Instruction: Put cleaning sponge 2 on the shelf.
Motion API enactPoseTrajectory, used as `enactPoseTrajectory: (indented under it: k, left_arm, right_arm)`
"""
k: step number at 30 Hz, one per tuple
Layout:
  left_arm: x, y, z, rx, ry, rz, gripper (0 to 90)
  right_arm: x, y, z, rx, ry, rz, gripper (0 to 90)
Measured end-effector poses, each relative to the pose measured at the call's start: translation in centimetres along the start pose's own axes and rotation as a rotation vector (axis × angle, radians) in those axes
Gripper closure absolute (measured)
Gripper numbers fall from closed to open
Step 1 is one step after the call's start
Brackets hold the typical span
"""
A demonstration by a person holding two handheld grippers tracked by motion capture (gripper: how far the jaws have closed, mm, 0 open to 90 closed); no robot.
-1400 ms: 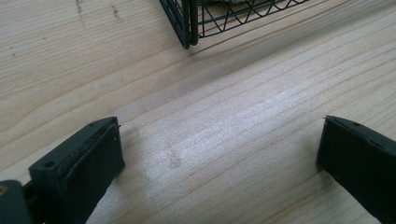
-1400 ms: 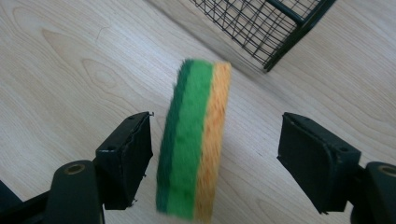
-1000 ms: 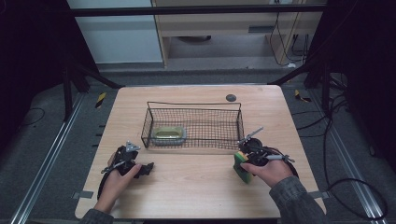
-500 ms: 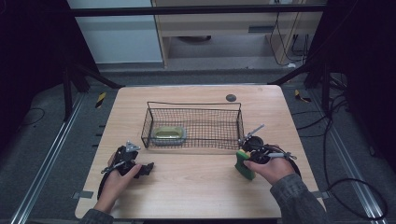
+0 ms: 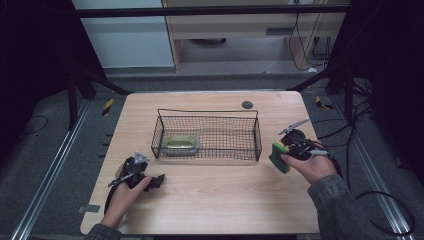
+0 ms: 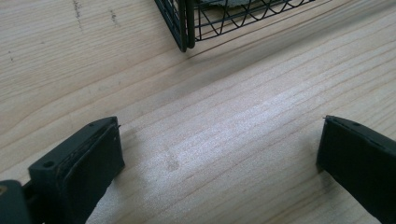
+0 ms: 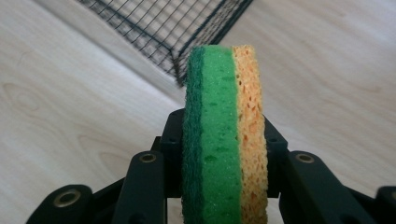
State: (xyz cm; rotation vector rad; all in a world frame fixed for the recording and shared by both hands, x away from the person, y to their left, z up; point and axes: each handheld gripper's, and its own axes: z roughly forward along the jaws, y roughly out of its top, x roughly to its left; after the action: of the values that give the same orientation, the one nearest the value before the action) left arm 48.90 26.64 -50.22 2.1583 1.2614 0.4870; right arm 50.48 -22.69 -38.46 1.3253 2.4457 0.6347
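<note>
The right gripper (image 5: 282,152) is clamped on a green-and-yellow sponge (image 7: 224,135), right of the wire basket (image 5: 257,135); its own view shows the sponge's layers edge-on. The left gripper (image 6: 219,161) gapes wide over bare table (image 6: 243,116). No writing is legible.

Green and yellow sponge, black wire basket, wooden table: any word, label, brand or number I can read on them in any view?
None: no readable text in these frames.
Green and yellow sponge, held in the right claw: plain faces, no print.
Black wire basket: no tag; the greenish thing inside shows no legible label.
Light wooden table: bare grain.
</note>
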Motion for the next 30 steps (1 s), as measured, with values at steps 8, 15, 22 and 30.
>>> enactPoseTrajectory:
  k: [8, 15, 22, 30]
  left_arm:
    - [0.0, -0.1, 0.0, -0.004, 0.000, 0.002, 0.0]
    - [-0.3, -0.1, 0.2, -0.028, -0.003, 0.005, 0.0]
    - [-0.2, -0.2, 0.3, -0.049, -0.018, 0.021, 0.0]
    - [0.0, -0.3, 0.4, -0.069, -0.030, 0.032, 0.0]
  right_arm:
    - [-2.0, 2.1, -1.4, -0.046, -0.057, -0.007, 63.8]
    - [-2.8, 5.1, -2.7, -0.111, -0.084, -0.028, 63.9]
    - [-2.6, 8.2, -3.4, -0.149, -0.101, -0.061, 64.0]
    - [-1.9, 10.8, -4.1, -0.218, -0.099, -0.085, 64.0]
